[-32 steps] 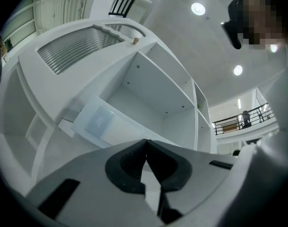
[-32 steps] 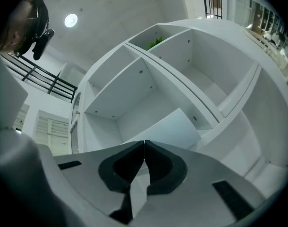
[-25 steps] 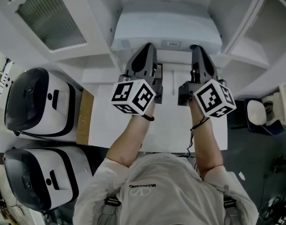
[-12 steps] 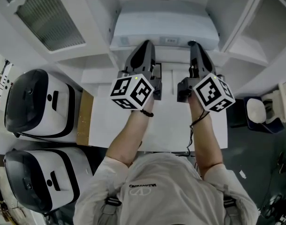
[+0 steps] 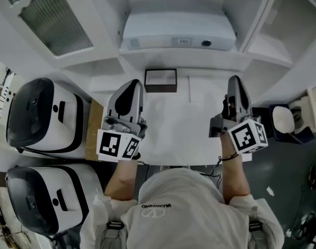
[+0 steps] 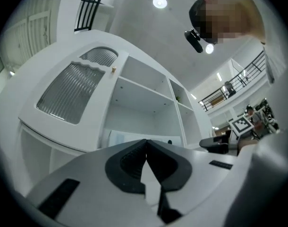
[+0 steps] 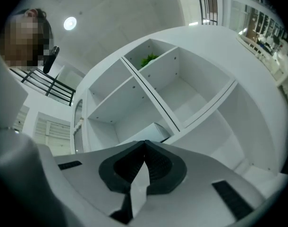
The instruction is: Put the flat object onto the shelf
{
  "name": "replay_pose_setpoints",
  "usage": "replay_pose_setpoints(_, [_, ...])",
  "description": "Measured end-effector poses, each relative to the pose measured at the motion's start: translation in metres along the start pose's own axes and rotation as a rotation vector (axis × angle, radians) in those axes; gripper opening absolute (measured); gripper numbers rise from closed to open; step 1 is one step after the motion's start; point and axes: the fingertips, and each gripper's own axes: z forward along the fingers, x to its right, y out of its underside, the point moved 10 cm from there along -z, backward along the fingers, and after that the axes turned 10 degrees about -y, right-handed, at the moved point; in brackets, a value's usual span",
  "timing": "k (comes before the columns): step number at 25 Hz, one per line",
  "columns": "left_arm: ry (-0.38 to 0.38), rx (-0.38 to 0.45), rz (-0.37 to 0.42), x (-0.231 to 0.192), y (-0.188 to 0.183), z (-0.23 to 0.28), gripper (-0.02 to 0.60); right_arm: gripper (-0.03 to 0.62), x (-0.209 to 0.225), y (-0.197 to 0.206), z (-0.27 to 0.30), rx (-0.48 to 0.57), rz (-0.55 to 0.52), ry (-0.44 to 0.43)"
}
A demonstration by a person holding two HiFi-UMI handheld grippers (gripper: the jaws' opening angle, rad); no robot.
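The white shelf (image 5: 168, 58) is filling the far side, and the flat object (image 5: 178, 31) is lying in its middle bay. Nearer, the left gripper (image 5: 131, 87) and right gripper (image 5: 235, 84) are hovering well apart, both clenched on nothing.

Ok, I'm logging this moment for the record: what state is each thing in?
Flat white object: lying in the shelf compartment, untouched by either gripper.
Left gripper: shut, empty, above the table.
Right gripper: shut, empty, above the table.
Dark-framed tray: flat on the table.
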Motion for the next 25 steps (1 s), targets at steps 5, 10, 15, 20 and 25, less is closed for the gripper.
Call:
replay_pose_setpoints(5, [-0.051, -0.056, 0.023, -0.015, 0.015, -0.040, 0.005, 0.011, 0.009, -0.004, -0.030, 0.006, -0.043, 0.001])
replay_pose_setpoints(10, [-0.131, -0.062, -0.059, -0.023, 0.029, -0.059, 0.005, 0.011, 0.010, -0.007, -0.045, -0.009, -0.053, -0.037])
replay_pose_setpoints(15, [-0.182, -0.068, -0.057, -0.020, 0.027, -0.063, 0.005, 0.011, 0.012, -0.006, -0.052, -0.031, -0.044, -0.053])
replay_pose_setpoints(20, [-0.180, -0.064, -0.057, -0.015, 0.022, -0.061, 0.005, 0.010, 0.017, -0.003, -0.055, -0.023, -0.010, -0.053])
replay_pose_setpoints(25, [-0.175, -0.070, -0.069, -0.010, 0.023, -0.057, 0.005, 0.009, 0.018, -0.004, -0.055, -0.016, -0.008, -0.051])
